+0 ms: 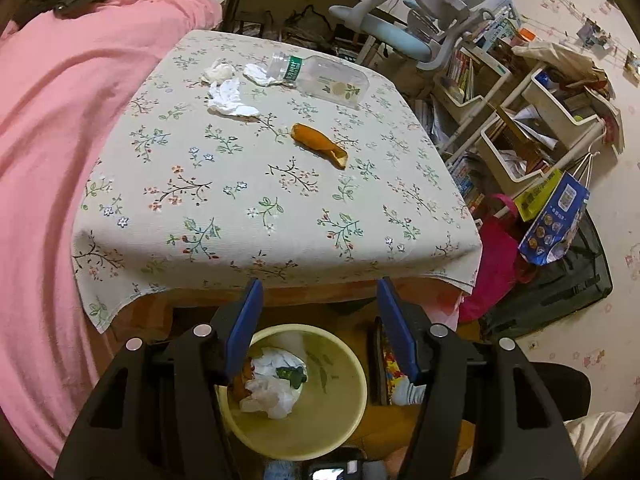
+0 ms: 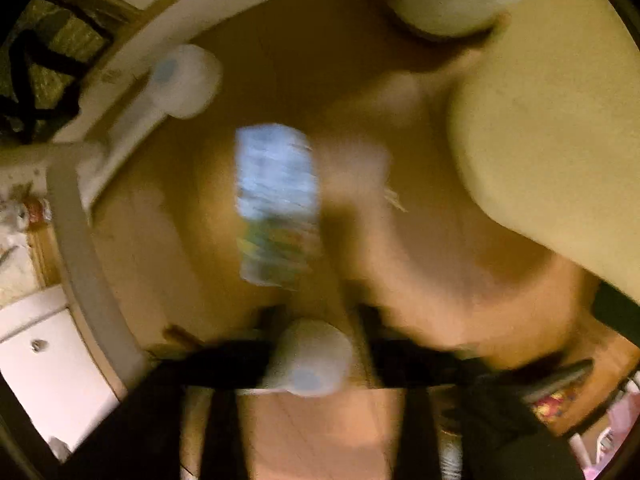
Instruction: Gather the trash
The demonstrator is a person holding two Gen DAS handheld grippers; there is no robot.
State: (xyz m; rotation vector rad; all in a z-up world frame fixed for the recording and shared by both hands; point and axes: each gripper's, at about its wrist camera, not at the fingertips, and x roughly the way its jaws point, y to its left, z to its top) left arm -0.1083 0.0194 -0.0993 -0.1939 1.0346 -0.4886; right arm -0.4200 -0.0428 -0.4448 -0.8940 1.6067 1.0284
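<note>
On the floral tablecloth [image 1: 240, 220] lie crumpled white tissues [image 1: 230, 98], a clear plastic bottle [image 1: 320, 78] on its side and an orange peel [image 1: 320, 145]. My left gripper [image 1: 320, 284] hangs open before the table's near edge, with nothing between its blue pads. Below it stands a pale yellow bin [image 1: 360, 400] holding tissues [image 1: 272, 392] and other scraps. The right wrist view is badly blurred. It looks down at a blue and multicoloured wrapper [image 2: 276, 204] on the wooden floor, beside the bin's wall [image 2: 540, 140]. My right gripper [image 2: 320, 320] shows as dark fingers standing apart, holding nothing.
A pink blanket [image 1: 60, 160] borders the table's left side. An office chair [image 1: 420, 20], cluttered shelf carts [image 1: 520, 120], a pink bag [image 1: 496, 256] and a blue snack bag [image 1: 556, 224] crowd the right. White chair casters [image 2: 184, 80] stand around the wrapper.
</note>
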